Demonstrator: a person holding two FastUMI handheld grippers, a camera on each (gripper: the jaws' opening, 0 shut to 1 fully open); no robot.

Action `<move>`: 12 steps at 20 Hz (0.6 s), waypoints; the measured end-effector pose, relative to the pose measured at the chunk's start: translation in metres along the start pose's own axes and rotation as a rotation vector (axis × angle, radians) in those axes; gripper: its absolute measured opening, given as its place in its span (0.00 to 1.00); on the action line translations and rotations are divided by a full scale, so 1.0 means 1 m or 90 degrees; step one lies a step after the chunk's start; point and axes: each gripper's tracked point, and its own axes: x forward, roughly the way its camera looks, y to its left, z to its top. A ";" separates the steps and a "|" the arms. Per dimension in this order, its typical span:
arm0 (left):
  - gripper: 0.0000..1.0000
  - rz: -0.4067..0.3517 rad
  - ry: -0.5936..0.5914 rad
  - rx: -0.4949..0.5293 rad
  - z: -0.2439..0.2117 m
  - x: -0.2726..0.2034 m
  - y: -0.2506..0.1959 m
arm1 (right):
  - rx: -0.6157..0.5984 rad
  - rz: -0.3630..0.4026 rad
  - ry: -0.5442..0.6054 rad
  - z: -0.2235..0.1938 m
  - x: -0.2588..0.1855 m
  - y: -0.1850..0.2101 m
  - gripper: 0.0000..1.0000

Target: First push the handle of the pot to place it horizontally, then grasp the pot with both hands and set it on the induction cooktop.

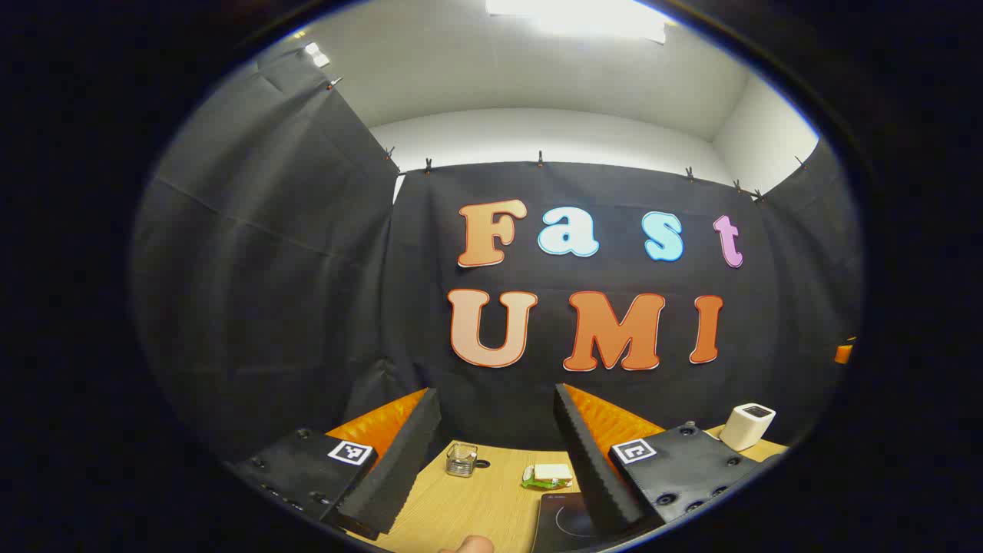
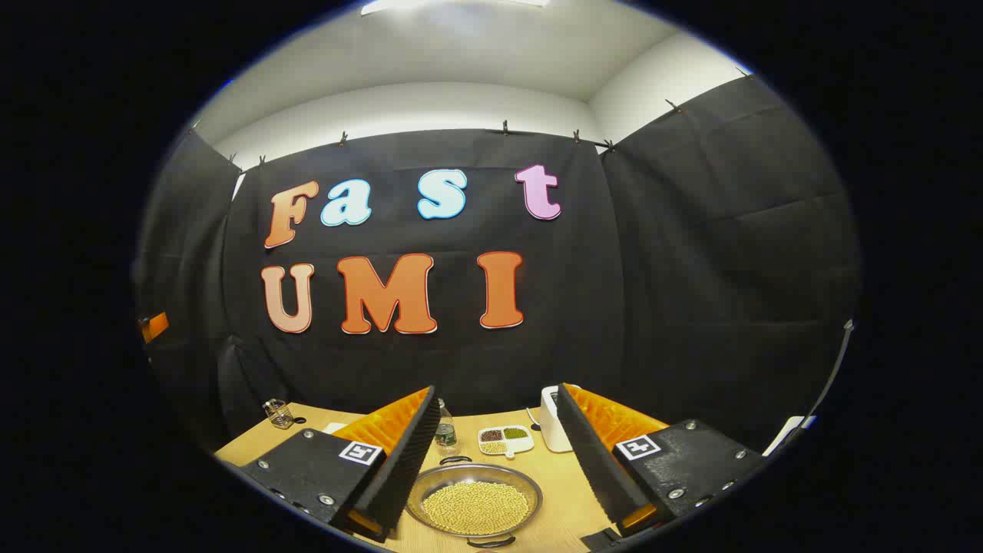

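Observation:
A shallow metal pot (image 2: 474, 507) heaped with yellow beans sits on the wooden table in the right gripper view, low between my fingers. One of its loop handles (image 2: 455, 460) points away from me and the other (image 2: 491, 542) points toward me. My right gripper (image 2: 498, 392) stands open above it and holds nothing. In the left gripper view the black induction cooktop (image 1: 564, 521) lies at the bottom, partly hidden by a finger. My left gripper (image 1: 495, 395) is open and empty, raised over the table.
A glass jar (image 1: 461, 459), a green-and-white packet (image 1: 549, 476) and a white box (image 1: 746, 426) stand beyond the cooktop. Behind the pot are a small bottle (image 2: 445, 432), a divided dish of beans (image 2: 505, 440) and a white appliance (image 2: 548, 428). A fingertip (image 1: 470, 544) shows at the bottom edge.

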 end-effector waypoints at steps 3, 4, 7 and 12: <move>0.98 -0.007 -0.002 0.004 0.003 -0.001 -0.004 | 0.000 0.013 0.004 0.001 -0.001 0.002 0.95; 0.98 -0.009 -0.005 0.005 0.004 -0.001 -0.004 | 0.000 0.017 0.007 0.000 -0.001 0.003 0.95; 0.98 -0.016 -0.011 0.007 0.008 -0.001 -0.007 | 0.001 0.028 0.017 -0.001 -0.001 0.003 0.95; 0.98 -0.031 0.000 0.017 0.004 0.001 -0.013 | 0.007 0.046 0.043 0.000 -0.004 0.008 0.95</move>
